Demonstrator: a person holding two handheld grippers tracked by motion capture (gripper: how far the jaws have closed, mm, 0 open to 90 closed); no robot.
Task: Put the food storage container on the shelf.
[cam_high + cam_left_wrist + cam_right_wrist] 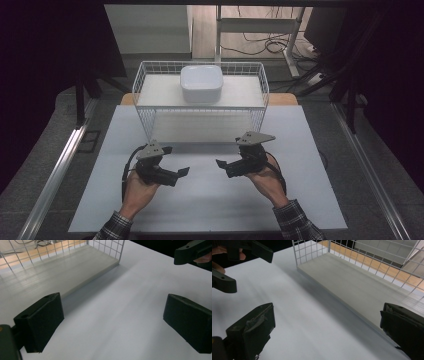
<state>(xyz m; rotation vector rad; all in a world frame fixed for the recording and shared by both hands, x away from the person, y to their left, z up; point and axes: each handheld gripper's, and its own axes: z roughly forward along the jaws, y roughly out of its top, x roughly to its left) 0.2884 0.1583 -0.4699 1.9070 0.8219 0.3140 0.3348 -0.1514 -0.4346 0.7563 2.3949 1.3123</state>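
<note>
White table top (210,200), large, bare at near side. Wire rack (200,100) at far middle, two levels, white boards on each; lower shelf (352,282) vacant. White square bowl (201,83) on top level, centred, upright, well apart from both tools. Left gripper (176,172) held low over near-left of table, jaws wide apart, nothing between; same in left gripper view (112,322), bare table between jaws. Right gripper (223,166) near-right, jaws spread too, gripping nothing; right gripper view (327,332) looking toward rack's lower shelf. Tips pointing inward at each other, apart, not touching. Checked sleeves at bottom edge.

Step, as judged: start pose, reach not begun. Next move likely: lift one gripper up and far toward bowl, straddle a side wall over the rack's rim, close firmly; glazed surface probably slippery.

Room: dim, grey floor, metal rails left and right, desk frame and cables at far side.
</note>
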